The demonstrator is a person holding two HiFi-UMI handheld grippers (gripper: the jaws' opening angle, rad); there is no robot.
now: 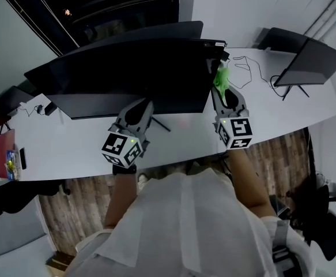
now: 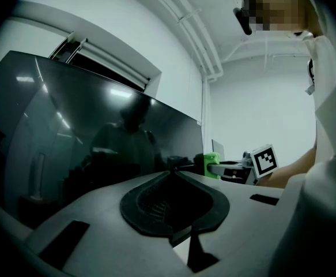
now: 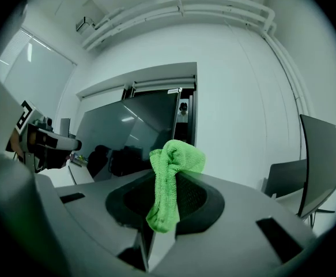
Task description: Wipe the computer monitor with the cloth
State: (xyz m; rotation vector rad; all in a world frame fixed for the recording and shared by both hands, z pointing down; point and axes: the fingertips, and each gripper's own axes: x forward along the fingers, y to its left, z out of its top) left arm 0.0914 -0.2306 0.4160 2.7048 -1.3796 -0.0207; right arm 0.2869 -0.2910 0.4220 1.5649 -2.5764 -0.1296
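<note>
Pinching a bunched green cloth (image 3: 174, 167) in the right tool (image 3: 177, 173), with 1 end drooping below the jaws. In head view, right of centre, at the right edge of the wide dark computer monitor (image 1: 127, 74); touching or just beside it, cannot tell which. With the left tool (image 1: 147, 103) pressed together and empty, at lower centre of head view, just in front of the monitor's bottom edge, tips aimed at the screen. All above a long white bench (image 1: 173, 140) carrying the monitor. Farther toward upper right of head view: a 2nd monitor (image 1: 309, 62) on a thin stand, and loose cables (image 1: 251, 71) between the 2 monitors.
</note>
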